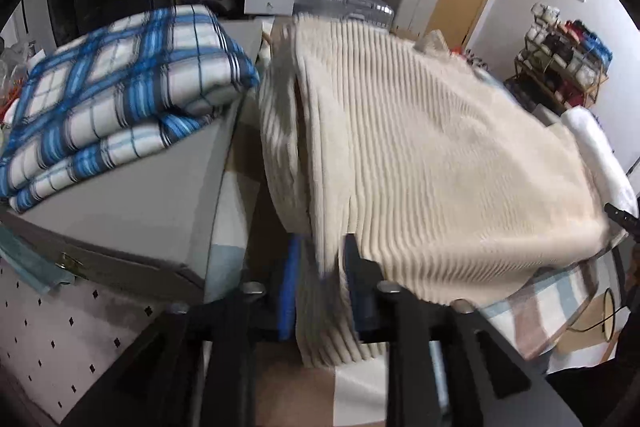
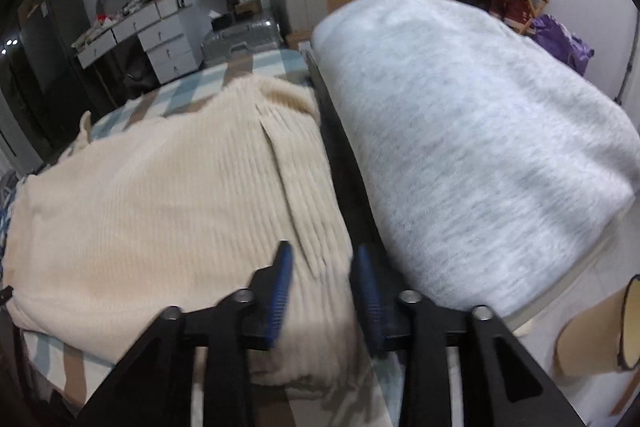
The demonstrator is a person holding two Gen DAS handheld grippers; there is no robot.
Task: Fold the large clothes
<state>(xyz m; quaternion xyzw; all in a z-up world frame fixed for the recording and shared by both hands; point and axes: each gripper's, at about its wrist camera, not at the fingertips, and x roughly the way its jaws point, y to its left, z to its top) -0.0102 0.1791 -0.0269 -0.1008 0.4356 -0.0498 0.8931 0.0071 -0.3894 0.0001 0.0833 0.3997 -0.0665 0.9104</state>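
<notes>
Cream ribbed sweater [image 2: 168,195], lower-left centre of the right view, lies folded on the checked bed [image 2: 188,87]. Left tongs [image 1: 318,291] and right tongs [image 2: 324,291] stand released astride its near edge. Soft, thick, limp knit: best gripped at hem corners.

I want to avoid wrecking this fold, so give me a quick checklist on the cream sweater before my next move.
1. Left tool free of the cream sweater: cannot tell, knit edge lies between its open fingers.
2. Right tool released: ok, open above the sweater.
3. Sweater flat on the checked sheet: ok.
4. Sleeve tucked: ok, folded over the body.
5. Grey folded garment clear of the sweater: ok, separate.
</notes>
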